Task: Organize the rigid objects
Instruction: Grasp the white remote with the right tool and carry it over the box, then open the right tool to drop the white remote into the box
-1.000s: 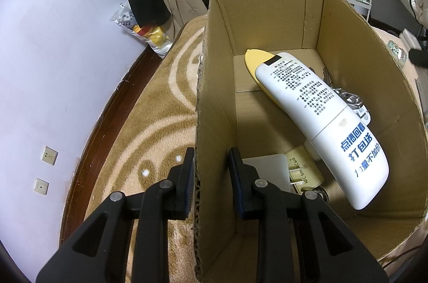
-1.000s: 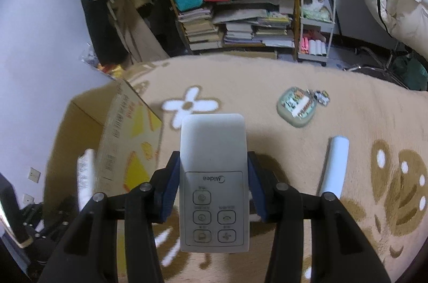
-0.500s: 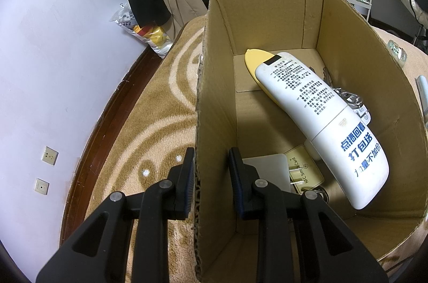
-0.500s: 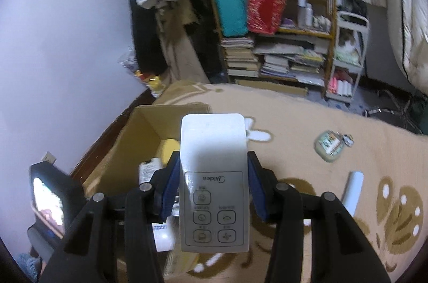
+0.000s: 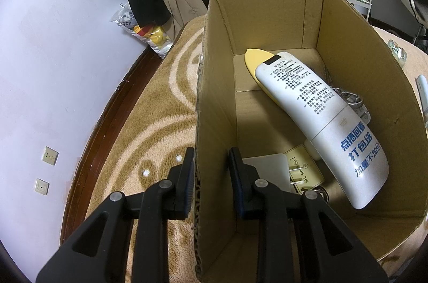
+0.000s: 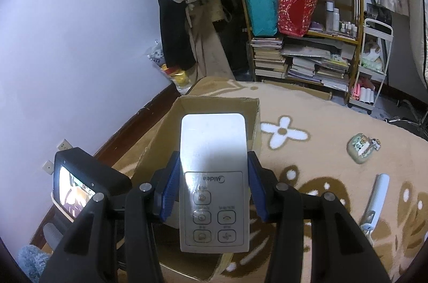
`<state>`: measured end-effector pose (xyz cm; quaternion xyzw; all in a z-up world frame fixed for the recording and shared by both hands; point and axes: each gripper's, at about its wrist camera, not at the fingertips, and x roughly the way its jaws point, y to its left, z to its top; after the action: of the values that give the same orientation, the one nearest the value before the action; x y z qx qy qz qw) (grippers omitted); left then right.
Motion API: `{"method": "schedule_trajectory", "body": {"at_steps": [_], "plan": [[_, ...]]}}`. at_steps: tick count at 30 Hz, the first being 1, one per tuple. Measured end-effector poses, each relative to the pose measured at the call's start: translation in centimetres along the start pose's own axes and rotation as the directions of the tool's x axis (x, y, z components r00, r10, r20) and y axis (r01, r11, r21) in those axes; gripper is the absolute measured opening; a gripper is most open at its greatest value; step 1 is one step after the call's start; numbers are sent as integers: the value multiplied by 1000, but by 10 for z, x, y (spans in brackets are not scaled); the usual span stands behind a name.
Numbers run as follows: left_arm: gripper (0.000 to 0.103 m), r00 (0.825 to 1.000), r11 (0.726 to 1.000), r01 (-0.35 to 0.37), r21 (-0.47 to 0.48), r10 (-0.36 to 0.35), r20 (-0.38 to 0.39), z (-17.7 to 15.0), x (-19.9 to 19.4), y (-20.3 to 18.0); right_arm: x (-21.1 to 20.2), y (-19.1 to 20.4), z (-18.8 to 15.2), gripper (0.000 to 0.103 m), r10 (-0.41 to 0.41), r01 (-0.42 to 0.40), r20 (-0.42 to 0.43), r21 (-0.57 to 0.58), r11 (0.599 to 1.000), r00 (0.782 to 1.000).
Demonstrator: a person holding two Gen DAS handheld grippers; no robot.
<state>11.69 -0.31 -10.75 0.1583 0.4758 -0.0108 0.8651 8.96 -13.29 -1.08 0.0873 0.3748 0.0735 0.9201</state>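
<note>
R gripper clamped on white Midea remote, pads on its long sides, long axis running fwd along the fingers, button end nearest cam. Cardboard box sits directly under/ahead of it, opening up, so next move looks like a straight descent + release; the remote's length should fit along the box.

L gripper straddles the box's near-left wall, one finger outside, one inside; outer pad touches the wall, inner one shows a gap, so can't tell if it's really pinching. Prob steadying the box.

L cam only: box contents, i.e. big white/yellow device lying diagonal, NFC card tag, keys. Landing spot = free floor at box left. R cam only: leftovers on rug, round case and white stick, both well apart to the right, R gripper nearer.
</note>
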Motion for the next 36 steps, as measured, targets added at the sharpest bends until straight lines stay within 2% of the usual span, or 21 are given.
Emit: {"method": "schedule_trajectory", "body": {"at_steps": [11, 20, 27, 32, 36], "plan": [[25, 1000, 1000, -1, 1, 1, 0, 0, 0, 0, 9, -7, -8, 51, 30, -30, -5, 53, 998, 1000], [25, 1000, 1000, -1, 1, 1, 0, 0, 0, 0, 23, -6, -13, 51, 38, -37, -28, 45, 998, 999], [25, 1000, 1000, -2, 1, 2, 0, 0, 0, -1, 23, -7, -13, 51, 36, -36, -5, 59, 998, 999], [25, 1000, 1000, -2, 0, 2, 0, 0, -1, 4, 22, -14, -12, 51, 24, -24, 0, 73, 997, 1000], [26, 1000, 1000, -2, -2, 2, -1, 0, -3, 6, 18, -19, -10, 51, -34, 33, 16, 56, 998, 999]]}}
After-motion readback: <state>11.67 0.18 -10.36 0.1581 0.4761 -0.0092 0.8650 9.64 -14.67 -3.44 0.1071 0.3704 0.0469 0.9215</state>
